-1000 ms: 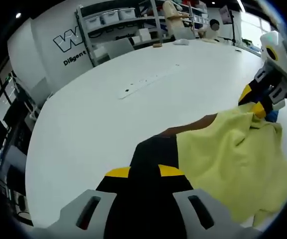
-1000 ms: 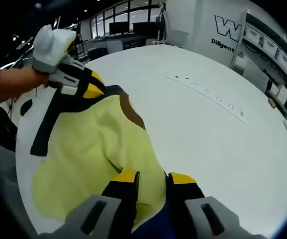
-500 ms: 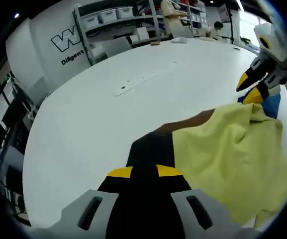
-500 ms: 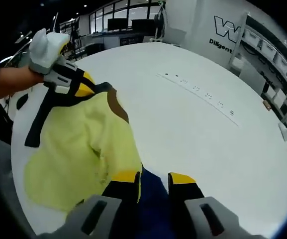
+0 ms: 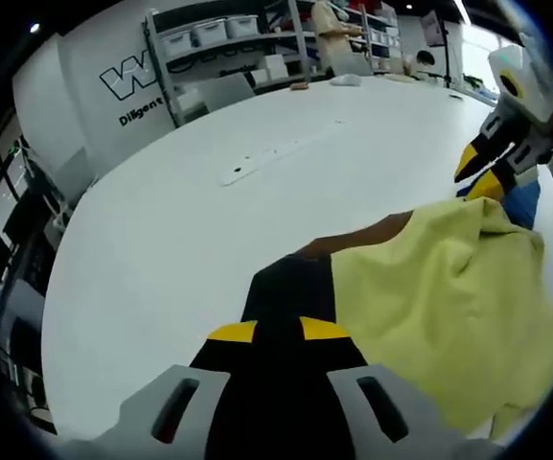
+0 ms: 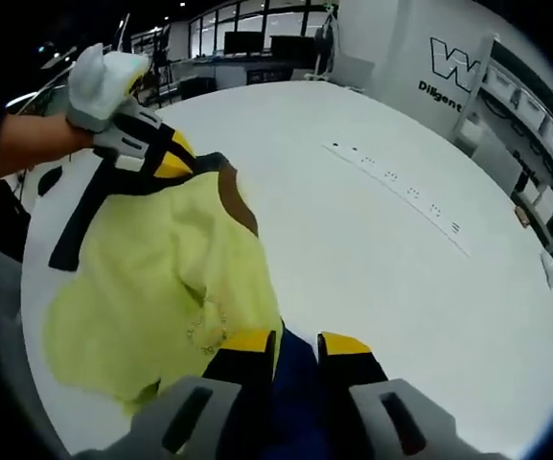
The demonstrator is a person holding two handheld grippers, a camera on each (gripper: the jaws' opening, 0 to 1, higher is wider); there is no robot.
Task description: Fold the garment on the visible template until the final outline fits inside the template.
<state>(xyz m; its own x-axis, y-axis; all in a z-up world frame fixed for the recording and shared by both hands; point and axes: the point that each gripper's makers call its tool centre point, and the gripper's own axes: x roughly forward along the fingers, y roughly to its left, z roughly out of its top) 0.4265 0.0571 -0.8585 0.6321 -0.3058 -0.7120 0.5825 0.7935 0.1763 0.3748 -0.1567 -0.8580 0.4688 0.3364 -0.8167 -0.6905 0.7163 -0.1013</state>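
Left gripper view shows the left gripper with its jaws closed on a black sleeve of the yellow garment; this grip is unchanged from one second ago. The right gripper has lifted slightly off the far shoulder of the garment since then. In the right gripper view, its jaws stand narrow with the blue sleeve between them; a firm clamp cannot be confirmed. Over the same second the yellow body bunches closer to the right gripper, and a crumpled fold now lies just beside its left jaw. The judgement is that the garment is stretched between the two grippers and not yet laid flat, so folding is at an early stage.

No template outline can be made out under the garment. The white table offers broad open surface beyond the garment, up to the perforated strip. On the near side, the garment hem lies close to the table edge, so room there is limited.
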